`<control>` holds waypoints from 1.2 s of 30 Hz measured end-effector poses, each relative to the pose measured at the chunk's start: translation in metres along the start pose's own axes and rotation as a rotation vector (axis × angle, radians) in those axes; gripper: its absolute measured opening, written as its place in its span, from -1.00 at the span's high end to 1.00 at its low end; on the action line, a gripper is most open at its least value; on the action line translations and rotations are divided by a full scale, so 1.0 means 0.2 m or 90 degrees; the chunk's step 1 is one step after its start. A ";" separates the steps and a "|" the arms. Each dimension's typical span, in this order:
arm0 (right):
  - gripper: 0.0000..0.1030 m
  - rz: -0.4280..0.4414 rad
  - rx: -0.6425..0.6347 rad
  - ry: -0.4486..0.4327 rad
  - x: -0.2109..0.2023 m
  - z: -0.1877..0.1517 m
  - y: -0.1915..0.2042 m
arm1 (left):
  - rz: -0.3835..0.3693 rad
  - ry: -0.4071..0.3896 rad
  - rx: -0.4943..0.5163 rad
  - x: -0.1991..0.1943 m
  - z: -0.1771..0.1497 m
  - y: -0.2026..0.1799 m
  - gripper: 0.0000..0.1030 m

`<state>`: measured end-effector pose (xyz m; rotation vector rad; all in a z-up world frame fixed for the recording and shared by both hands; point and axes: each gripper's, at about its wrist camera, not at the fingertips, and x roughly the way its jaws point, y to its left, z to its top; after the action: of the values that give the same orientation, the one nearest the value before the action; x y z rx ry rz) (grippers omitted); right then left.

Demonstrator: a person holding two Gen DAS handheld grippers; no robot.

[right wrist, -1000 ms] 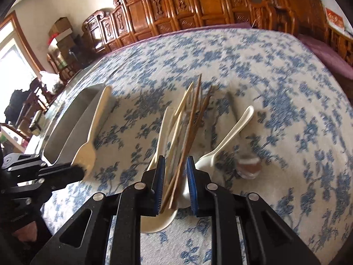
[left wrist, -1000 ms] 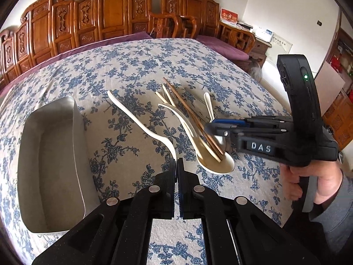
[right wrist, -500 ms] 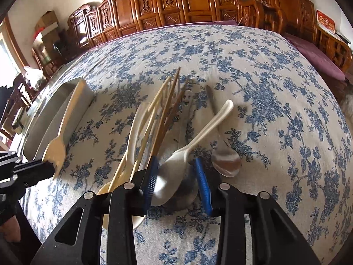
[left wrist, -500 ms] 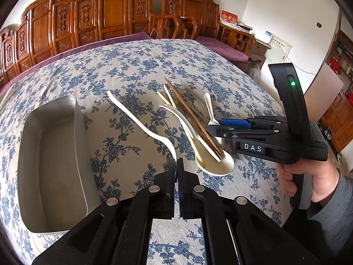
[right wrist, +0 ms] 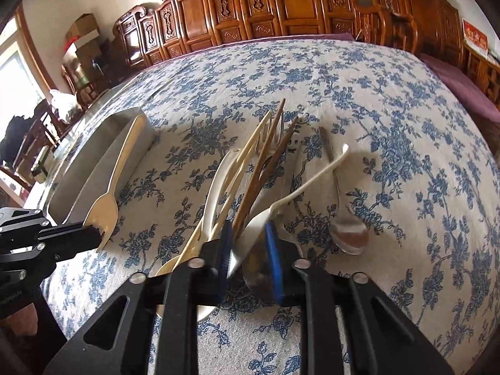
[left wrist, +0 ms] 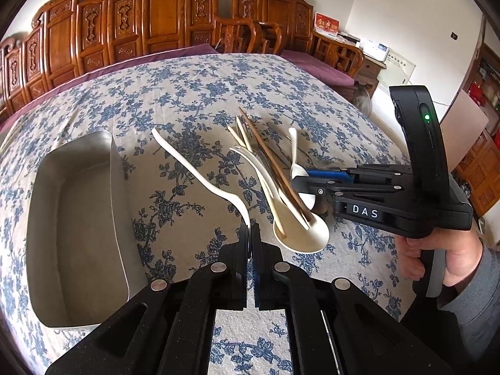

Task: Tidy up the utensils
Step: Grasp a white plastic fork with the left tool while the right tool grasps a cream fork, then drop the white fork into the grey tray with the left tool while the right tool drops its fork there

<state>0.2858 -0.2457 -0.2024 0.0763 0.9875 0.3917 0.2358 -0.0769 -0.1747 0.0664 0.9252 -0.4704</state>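
Observation:
My left gripper (left wrist: 250, 229) is shut on a cream plastic fork (left wrist: 200, 172), held by its tines above the cloth; the fork also shows in the right wrist view (right wrist: 117, 178). A pile of utensils lies on the floral cloth: a large cream spoon (left wrist: 300, 234), brown chopsticks (left wrist: 272, 162), pale chopsticks and a metal fork. My right gripper (right wrist: 248, 234) is open, its blue pads either side of the bowl of a small white spoon (right wrist: 300, 187). A metal spoon (right wrist: 343, 228) lies to its right.
An empty metal tray (left wrist: 75, 218) sits on the left of the table, also in the right wrist view (right wrist: 93, 168). Carved wooden chairs (left wrist: 156, 25) line the far side. The table edge drops off at the right.
My right gripper has shifted right from the chopsticks to the small white spoon and opened wider around it. My left gripper has held still with the fork.

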 end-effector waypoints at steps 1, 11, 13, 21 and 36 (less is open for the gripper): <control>0.69 0.003 0.004 0.001 0.00 0.00 0.00 | 0.000 -0.002 0.001 -0.01 0.00 0.00 0.98; 0.91 0.037 0.067 -0.015 -0.10 0.00 -0.08 | 0.008 -0.017 0.008 -0.09 0.02 -0.01 0.98; 0.91 0.040 0.072 -0.026 -0.14 0.00 -0.08 | 0.012 -0.020 0.015 -0.12 0.02 -0.02 0.98; 0.90 0.039 0.053 -0.054 -0.27 -0.01 -0.01 | 0.031 -0.027 0.022 -0.26 0.08 0.05 0.98; 0.90 0.065 -0.009 -0.056 -0.28 0.00 0.25 | 0.059 0.036 -0.020 -0.19 0.00 0.41 0.98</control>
<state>0.2442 -0.2197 -0.1459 0.1311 0.8963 0.4852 0.2512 0.0111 -0.1557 0.0950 0.9802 -0.3692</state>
